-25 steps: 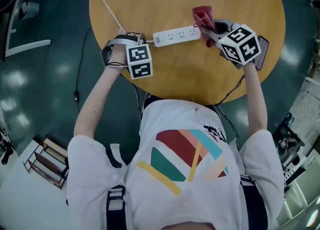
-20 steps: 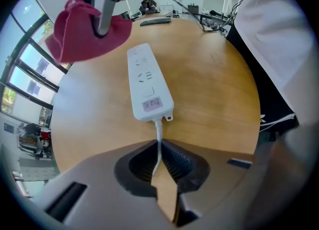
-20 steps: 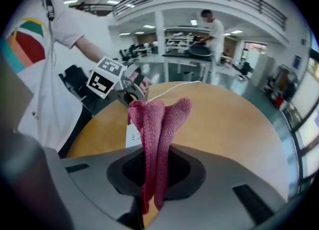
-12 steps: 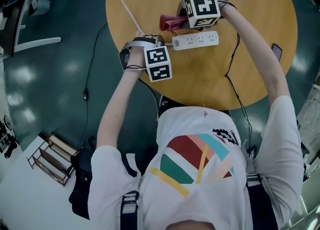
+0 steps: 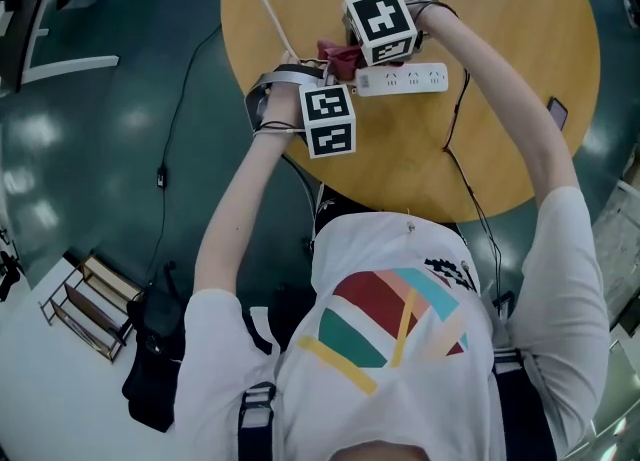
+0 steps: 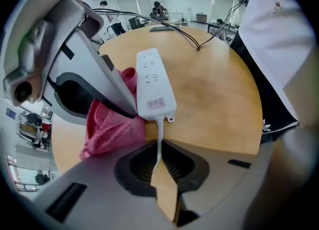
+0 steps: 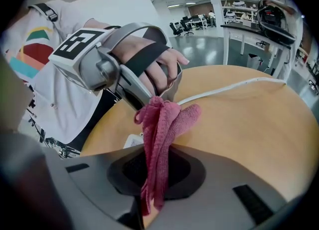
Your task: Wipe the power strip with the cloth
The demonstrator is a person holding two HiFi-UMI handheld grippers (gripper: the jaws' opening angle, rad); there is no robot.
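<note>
Rough pink cloth (image 7: 160, 124) — smooth white plastic power strip (image 6: 152, 82) — matt wooden table (image 6: 217, 92)

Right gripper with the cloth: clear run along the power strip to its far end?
Probably yes. The power strip lies bare past the cloth; the left gripper only clamps the cord at the other end.

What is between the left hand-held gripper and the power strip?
The white cord, running from the power strip into the left hand-held gripper, shut on it; the left gripper view shows this.
</note>
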